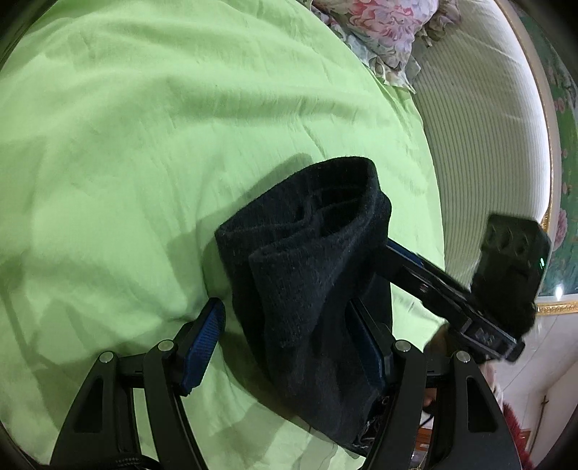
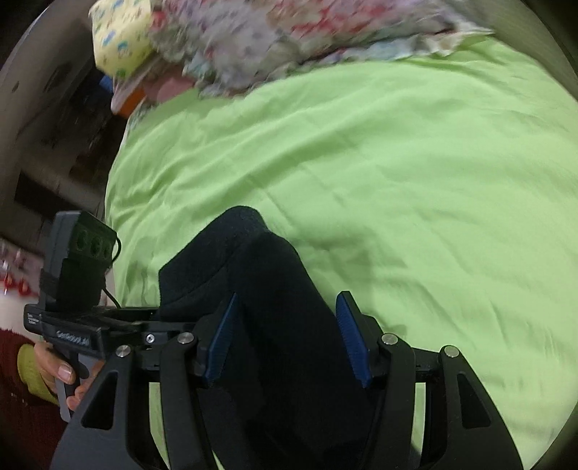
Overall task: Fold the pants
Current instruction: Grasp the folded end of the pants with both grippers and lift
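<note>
- Pants (image 1: 307, 274): dark knit bundle, already doubled into several layers, sitting at lower centre of both wrist views on the green bedsheet (image 1: 144, 144). Layered edges show at the top of the bundle in the left wrist view, so I judge the fold is well along.
- Left wrist view, lower left: left gripper (image 1: 292, 347) with its jaws spread. One blue pad (image 1: 202, 347) stands free of the cloth over bare sheet; the other is mostly hidden behind the bundle's right side. The fabric lies between the pads, not pinched. Likely placed to straddle the bundle for a fresh grasp or a press.
- Same view, right of centre: the other tool's black body and camera block (image 1: 513, 260) reaches in from the right edge, its tip hidden behind the cloth. The two tools approach from opposite sides, apparently so the bundle stays square between them.
- Same view, upper right: floral bedding (image 1: 383, 29) and a ribbed pale headboard (image 1: 480, 144), well apart from the work.
- Right wrist view, lower left: a bare hand (image 2: 57, 368) grips the other tool's handle, sleeve red with a yellow-green cuff.
- Right wrist view, lower centre: right gripper (image 2: 289, 343), jaws spread, both blue pads visible either side of the dark cloth. The right pad stands clear of it; whether the left pad touches I cannot tell.
- Right part of that view: open sheet, room for laying the bundle down.
</note>
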The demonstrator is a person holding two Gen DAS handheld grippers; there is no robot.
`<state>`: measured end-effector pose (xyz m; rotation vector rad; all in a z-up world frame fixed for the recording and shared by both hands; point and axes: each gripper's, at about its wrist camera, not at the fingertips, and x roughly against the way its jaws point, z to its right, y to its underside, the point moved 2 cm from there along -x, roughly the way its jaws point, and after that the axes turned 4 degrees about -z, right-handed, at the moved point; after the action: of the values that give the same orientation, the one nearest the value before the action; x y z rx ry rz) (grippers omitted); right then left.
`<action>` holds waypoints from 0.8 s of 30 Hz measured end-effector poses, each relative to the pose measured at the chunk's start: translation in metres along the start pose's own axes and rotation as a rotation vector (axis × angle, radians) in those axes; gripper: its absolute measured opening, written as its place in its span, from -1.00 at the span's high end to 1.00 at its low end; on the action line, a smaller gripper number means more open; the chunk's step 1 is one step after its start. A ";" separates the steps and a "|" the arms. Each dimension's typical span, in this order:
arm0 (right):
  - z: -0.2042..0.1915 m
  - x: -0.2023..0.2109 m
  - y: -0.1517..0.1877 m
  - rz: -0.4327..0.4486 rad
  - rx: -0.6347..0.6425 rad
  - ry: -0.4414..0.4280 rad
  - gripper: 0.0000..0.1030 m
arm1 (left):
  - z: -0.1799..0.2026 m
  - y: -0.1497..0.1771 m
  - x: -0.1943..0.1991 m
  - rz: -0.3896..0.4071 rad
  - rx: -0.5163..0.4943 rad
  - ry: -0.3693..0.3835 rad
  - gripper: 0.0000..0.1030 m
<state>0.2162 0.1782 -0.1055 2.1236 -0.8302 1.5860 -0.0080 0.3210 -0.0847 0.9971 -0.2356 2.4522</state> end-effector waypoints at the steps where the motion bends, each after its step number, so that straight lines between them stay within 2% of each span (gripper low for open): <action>1: 0.001 -0.005 -0.004 -0.020 0.009 -0.010 -0.11 | 0.000 -0.001 0.000 0.002 -0.004 0.001 -0.34; 3: 0.002 -0.013 -0.009 -0.055 0.018 -0.043 -0.10 | 0.001 0.000 0.000 0.005 -0.013 -0.002 -0.32; 7: 0.000 -0.016 -0.013 -0.076 0.046 -0.053 0.29 | 0.005 -0.001 -0.001 0.018 -0.031 -0.006 -0.24; 10: -0.002 -0.012 -0.011 -0.070 0.057 -0.060 0.43 | 0.005 -0.004 -0.001 0.040 -0.036 -0.023 0.20; 11: -0.003 -0.010 -0.010 -0.066 0.059 -0.063 0.44 | 0.005 -0.005 0.000 0.050 -0.037 -0.021 0.29; 15: -0.003 0.005 -0.006 -0.032 0.041 -0.077 0.48 | 0.016 -0.003 0.004 0.057 -0.072 0.002 0.42; 24: -0.004 0.069 0.019 0.121 -0.018 -0.097 0.49 | 0.082 0.009 0.025 0.068 -0.221 0.066 0.46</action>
<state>0.2149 0.1499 -0.0401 2.1895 -1.0183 1.5373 0.0218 0.2952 -0.0083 0.8246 -0.5131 2.4496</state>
